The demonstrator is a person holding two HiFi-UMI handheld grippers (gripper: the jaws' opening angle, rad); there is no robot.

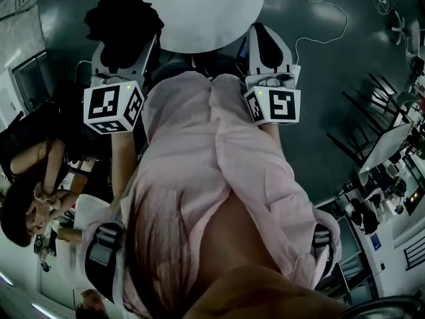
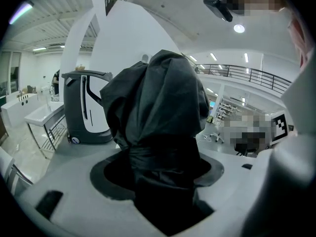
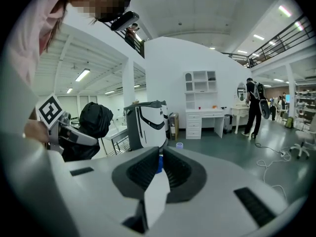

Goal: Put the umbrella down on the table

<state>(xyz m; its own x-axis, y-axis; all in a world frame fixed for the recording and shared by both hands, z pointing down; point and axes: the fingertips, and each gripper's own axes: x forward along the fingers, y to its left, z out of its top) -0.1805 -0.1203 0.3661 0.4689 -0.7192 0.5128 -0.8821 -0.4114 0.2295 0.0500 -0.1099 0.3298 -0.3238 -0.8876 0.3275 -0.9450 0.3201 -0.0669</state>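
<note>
A folded black umbrella point(image 1: 123, 18) sticks up out of my left gripper point(image 1: 125, 45), which is shut on it just left of the round white table point(image 1: 199, 12). In the left gripper view the umbrella's bunched fabric point(image 2: 158, 107) fills the space between the jaws of that gripper point(image 2: 158, 169). My right gripper point(image 1: 269, 42) is held near the table's near right edge; its jaws point(image 3: 159, 163) stand together with nothing between them. From the right gripper view the umbrella point(image 3: 95, 118) shows at left, above the left gripper point(image 3: 64, 135). A pink shirt hides my lower arms.
A grey and white machine point(image 3: 145, 122) stands beyond the grippers, also in the left gripper view point(image 2: 86, 107). A seated person point(image 1: 33, 191) is at lower left. A cable point(image 1: 319, 18) lies on the dark floor; chairs point(image 1: 372, 111) stand right. A person with a backpack point(image 3: 256, 105) stands by a white cabinet point(image 3: 200, 107).
</note>
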